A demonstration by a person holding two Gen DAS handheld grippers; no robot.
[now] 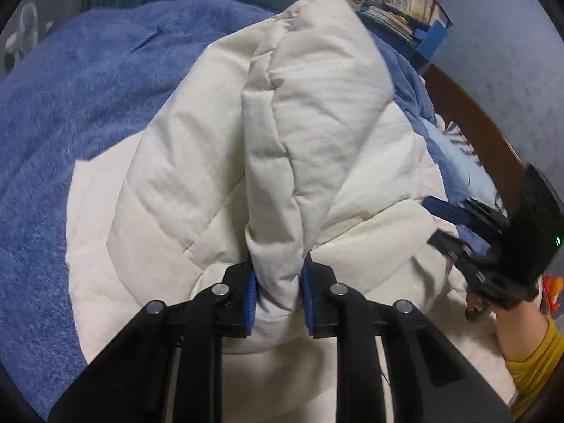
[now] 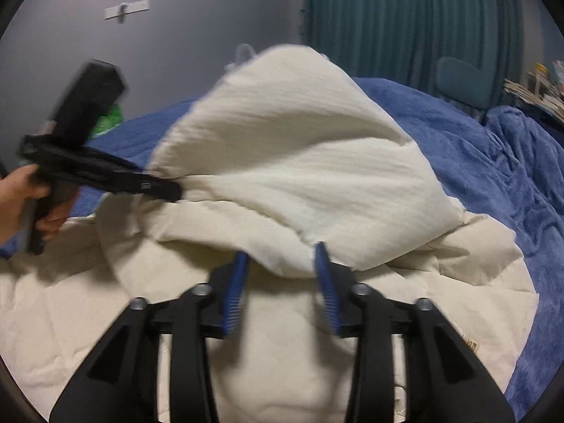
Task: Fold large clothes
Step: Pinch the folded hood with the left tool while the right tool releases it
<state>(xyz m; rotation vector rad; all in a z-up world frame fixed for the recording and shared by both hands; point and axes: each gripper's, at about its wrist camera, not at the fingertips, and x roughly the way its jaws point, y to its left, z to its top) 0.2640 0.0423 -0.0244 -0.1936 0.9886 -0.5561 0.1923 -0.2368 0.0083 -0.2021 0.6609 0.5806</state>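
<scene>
Nearest, the left gripper [image 1: 278, 294] pinches a bunched fold of the cream quilted garment [image 1: 218, 162] between its blue pads [image 1: 251, 296], jaws nearly closed on the cloth. From that grip the fold rises as a puffy ridge away from the camera, above the rest of the garment spread flat on the blue blanket [image 1: 70, 105].

The right gripper [image 2: 282, 282] stands with its jaws apart; a lifted flap of the garment hangs at its fingertips, but the pads do not press it. To the right in the left view, a hand [image 1: 476, 305] in a yellow sleeve [image 1: 535, 363] holds that gripper's handle.

Farther off stand a wooden bed frame [image 1: 472, 120], a cluttered shelf [image 1: 405, 3], a teal curtain [image 2: 405, 21] and a grey wall [image 2: 176, 53].
</scene>
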